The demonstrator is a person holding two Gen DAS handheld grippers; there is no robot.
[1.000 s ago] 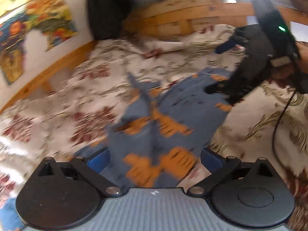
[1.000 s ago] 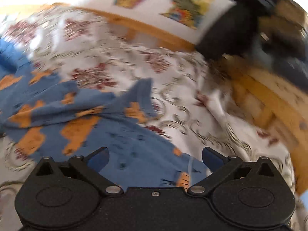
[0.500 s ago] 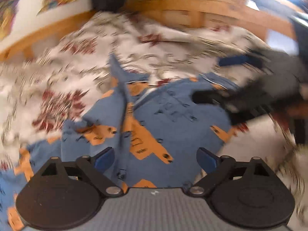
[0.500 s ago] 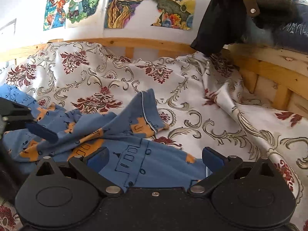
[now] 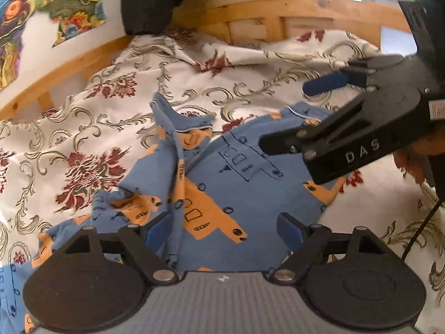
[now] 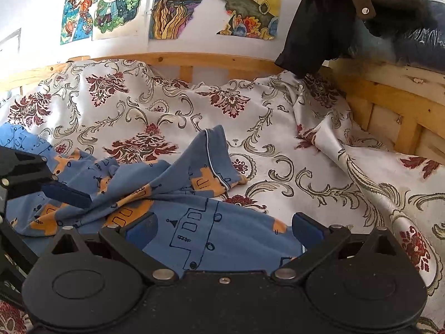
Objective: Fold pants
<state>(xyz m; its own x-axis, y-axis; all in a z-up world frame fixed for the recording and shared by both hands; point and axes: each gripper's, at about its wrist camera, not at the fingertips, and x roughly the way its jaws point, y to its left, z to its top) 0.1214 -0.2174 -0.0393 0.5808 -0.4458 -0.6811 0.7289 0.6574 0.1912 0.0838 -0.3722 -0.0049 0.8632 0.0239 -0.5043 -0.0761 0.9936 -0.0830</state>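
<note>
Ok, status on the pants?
Left gripper open, right gripper open, both over the pants. Pants rumpled on the bedsheet, unfolded. Nothing in the way.

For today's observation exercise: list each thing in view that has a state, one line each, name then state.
Pants: crumpled, unfolded, lying on the bedsheet.
Pant-leg cuff: bunched up, raised off the sheet.
Left gripper: open, holding nothing, over the pants.
Right gripper: open, holding nothing, over the pants.
Bedsheet: wrinkled.

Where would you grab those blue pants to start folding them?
Probably the piped hem of the raised leg. It stands up off the bedspread in a peak, so an open claw, likely the right claw, could come straight ahead and close across that edge; the flat parts offer nothing to pinch.
</note>
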